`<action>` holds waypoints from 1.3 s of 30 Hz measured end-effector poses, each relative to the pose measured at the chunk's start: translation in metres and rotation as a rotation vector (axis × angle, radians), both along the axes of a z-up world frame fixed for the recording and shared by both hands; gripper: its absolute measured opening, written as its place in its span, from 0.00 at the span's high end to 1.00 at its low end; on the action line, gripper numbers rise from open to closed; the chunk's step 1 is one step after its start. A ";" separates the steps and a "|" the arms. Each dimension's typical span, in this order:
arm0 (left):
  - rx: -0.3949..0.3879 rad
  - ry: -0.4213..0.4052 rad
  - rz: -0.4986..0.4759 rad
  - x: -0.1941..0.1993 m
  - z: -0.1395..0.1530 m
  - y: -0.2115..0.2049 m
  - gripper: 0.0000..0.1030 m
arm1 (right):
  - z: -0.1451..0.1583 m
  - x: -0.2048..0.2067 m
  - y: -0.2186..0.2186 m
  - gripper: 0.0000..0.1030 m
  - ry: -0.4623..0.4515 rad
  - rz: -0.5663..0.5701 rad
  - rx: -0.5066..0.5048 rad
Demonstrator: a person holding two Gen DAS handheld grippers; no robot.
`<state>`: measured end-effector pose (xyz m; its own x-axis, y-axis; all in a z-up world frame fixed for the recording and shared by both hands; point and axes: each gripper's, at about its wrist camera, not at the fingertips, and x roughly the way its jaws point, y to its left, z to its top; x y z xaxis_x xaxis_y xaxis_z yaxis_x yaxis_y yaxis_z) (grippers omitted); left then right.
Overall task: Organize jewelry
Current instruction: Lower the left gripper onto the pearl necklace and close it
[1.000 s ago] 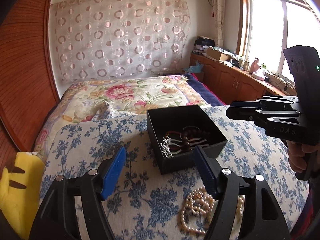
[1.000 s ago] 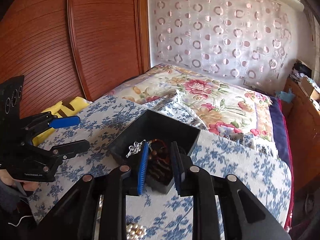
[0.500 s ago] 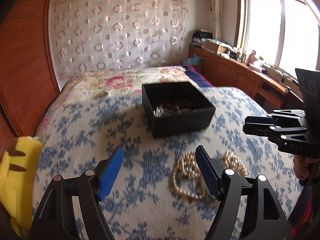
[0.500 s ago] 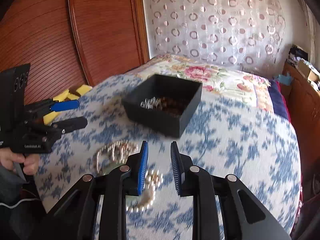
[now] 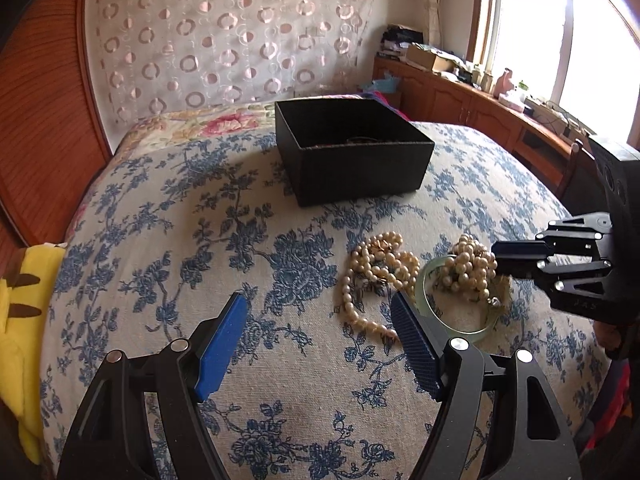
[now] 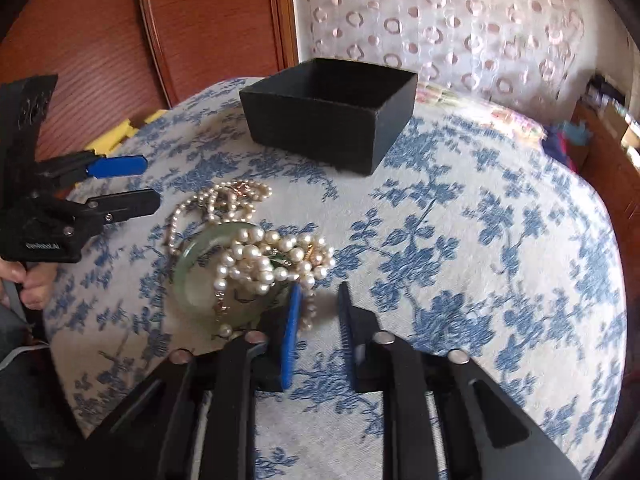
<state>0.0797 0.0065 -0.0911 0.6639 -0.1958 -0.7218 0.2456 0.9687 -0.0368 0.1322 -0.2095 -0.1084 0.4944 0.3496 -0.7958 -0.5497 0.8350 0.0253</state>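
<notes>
left gripper [image 5: 318, 304]: jaws wide apart, nothing between them, over the blue-flowered bedspread [image 5: 200, 220], just left of the jewelry. in the right wrist view it sits at the left edge, with the person's hand [image 6: 36, 284] under it.

right gripper [image 6: 320, 292]: jaws narrow and just now closing. a small gap shows between the pads. the tail of the pearl cluster [image 6: 264, 260] lies at the gap, against the left pad, and no squeeze on it can be seen.

jewelry: the pearl cluster is heaped on a pale green bangle [image 6: 188, 276] that lies flat on the bedspread. a loose pearl necklace [image 6: 224, 200] touches the bangle's far left side.

black box [image 6: 312, 128]: open-topped, standing farther back on the bed, well apart from the pearls. its contents are barely visible.

yellow cushion [image 5: 20, 320]: at the bed's left edge.
</notes>
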 end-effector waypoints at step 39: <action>-0.009 -0.126 -0.046 0.013 0.060 -0.025 0.96 | -0.002 0.000 -0.008 0.91 -0.028 -0.013 0.035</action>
<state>0.0928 -0.0186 -0.0313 0.7397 -0.2341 -0.6309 0.2927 0.9561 -0.0116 0.1317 -0.2171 -0.1103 0.5208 0.3706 -0.7690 -0.5396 0.8410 0.0398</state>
